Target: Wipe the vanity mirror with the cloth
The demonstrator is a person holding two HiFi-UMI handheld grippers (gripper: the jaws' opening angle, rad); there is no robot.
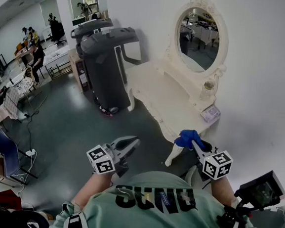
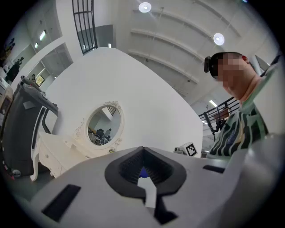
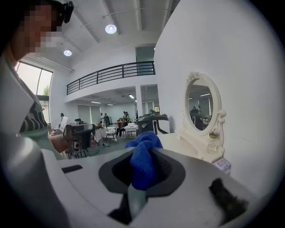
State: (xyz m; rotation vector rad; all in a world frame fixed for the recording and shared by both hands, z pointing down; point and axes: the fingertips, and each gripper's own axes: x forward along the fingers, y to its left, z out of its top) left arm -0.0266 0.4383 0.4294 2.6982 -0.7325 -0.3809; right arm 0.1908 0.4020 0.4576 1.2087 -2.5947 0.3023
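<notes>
The oval vanity mirror (image 1: pixel 198 39) stands in a cream carved frame at the back of the cream vanity table (image 1: pixel 156 95), against the white wall. It also shows in the left gripper view as the mirror (image 2: pixel 103 125) and in the right gripper view as the mirror (image 3: pixel 202 107). My right gripper (image 1: pixel 193 142) is shut on a bunched blue cloth (image 1: pixel 188 137), held near the table's front corner, well short of the glass. The cloth (image 3: pixel 143 160) bulges out between that gripper's (image 3: pixel 144 153) jaws. My left gripper (image 1: pixel 131 143) hangs over the floor left of the table; its (image 2: pixel 142 151) jaws are shut with nothing held.
Two tall dark bins (image 1: pixel 105 63) stand just left of the table. A small bottle (image 1: pixel 208 86) and a flat pale packet (image 1: pixel 211 113) sit at the table's right end under the mirror. Desks, chairs and people fill the room at far left.
</notes>
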